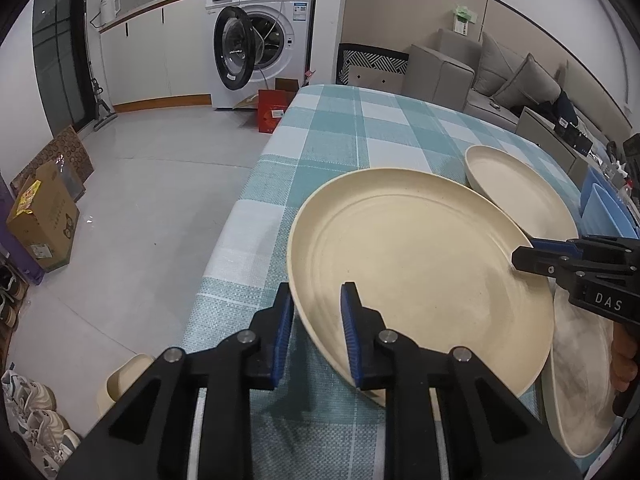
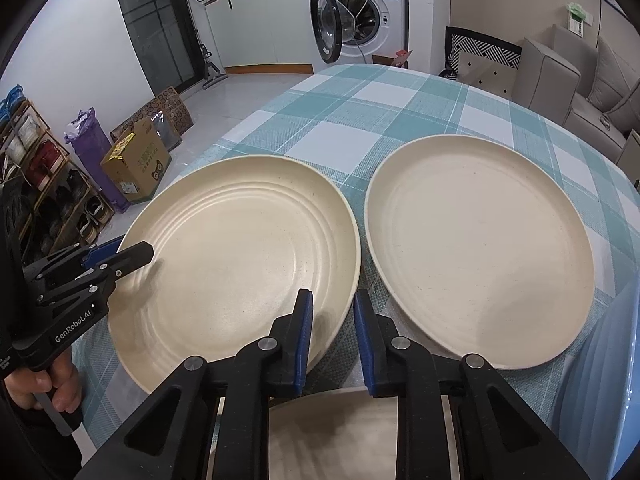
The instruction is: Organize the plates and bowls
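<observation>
A cream ridged plate (image 1: 416, 264) (image 2: 240, 276) sits near the table's left edge, its left rim tipped up. My left gripper (image 1: 318, 312) straddles that rim with one blue pad on each side, a visible gap at the rim; it also shows in the right wrist view (image 2: 132, 254). My right gripper (image 2: 332, 320) straddles the plate's opposite rim, jaws apart; it shows in the left wrist view (image 1: 524, 256). A second cream plate (image 2: 476, 248) (image 1: 520, 184) lies flat beside it. A third pale plate (image 1: 580, 384) (image 2: 340, 432) lies under my right gripper.
The table has a teal checked cloth (image 1: 360, 136) (image 2: 400, 100); its left edge drops to the floor. Blue dishes (image 1: 604, 208) stand at the right, and a blue thing (image 2: 600, 360) borders the second plate. A washing machine (image 1: 260, 40) and a sofa (image 1: 500, 72) stand behind.
</observation>
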A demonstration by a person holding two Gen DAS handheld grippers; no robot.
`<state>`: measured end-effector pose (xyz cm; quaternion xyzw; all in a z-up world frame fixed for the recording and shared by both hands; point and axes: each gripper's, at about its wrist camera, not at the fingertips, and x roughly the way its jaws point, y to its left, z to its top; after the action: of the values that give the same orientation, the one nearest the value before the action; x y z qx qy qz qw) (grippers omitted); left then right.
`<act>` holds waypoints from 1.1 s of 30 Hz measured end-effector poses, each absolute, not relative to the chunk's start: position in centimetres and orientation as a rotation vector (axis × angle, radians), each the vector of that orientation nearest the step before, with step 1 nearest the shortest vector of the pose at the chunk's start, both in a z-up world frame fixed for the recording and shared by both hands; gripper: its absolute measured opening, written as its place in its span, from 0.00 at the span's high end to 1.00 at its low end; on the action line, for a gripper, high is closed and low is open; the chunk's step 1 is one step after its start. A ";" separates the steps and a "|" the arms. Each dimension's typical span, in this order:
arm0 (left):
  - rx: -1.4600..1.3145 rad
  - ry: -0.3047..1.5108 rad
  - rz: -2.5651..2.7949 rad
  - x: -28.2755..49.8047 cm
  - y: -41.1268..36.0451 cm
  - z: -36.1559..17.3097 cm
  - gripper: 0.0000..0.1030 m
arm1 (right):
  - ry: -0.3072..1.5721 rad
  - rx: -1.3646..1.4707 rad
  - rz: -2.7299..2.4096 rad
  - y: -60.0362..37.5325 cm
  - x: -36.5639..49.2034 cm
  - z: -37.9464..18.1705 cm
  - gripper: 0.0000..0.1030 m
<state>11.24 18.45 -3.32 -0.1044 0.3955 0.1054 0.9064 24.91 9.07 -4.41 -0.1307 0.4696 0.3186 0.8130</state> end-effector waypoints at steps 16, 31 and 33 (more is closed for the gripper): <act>-0.192 0.754 0.215 10.5 17.8 -1.5 0.79 | 0.942 -0.291 0.684 8.5 23.7 -2.4 0.80; -0.129 0.682 0.143 10.0 13.8 1.9 0.78 | 0.859 -0.264 0.627 3.4 20.8 1.7 0.80; -0.119 0.677 0.129 9.9 13.2 2.1 0.78 | 0.849 -0.260 0.615 2.5 20.1 2.0 0.80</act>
<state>9.87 13.15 2.13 -0.0585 0.3317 0.0632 0.9395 20.14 2.48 1.99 -0.1237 0.4042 0.2928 0.8576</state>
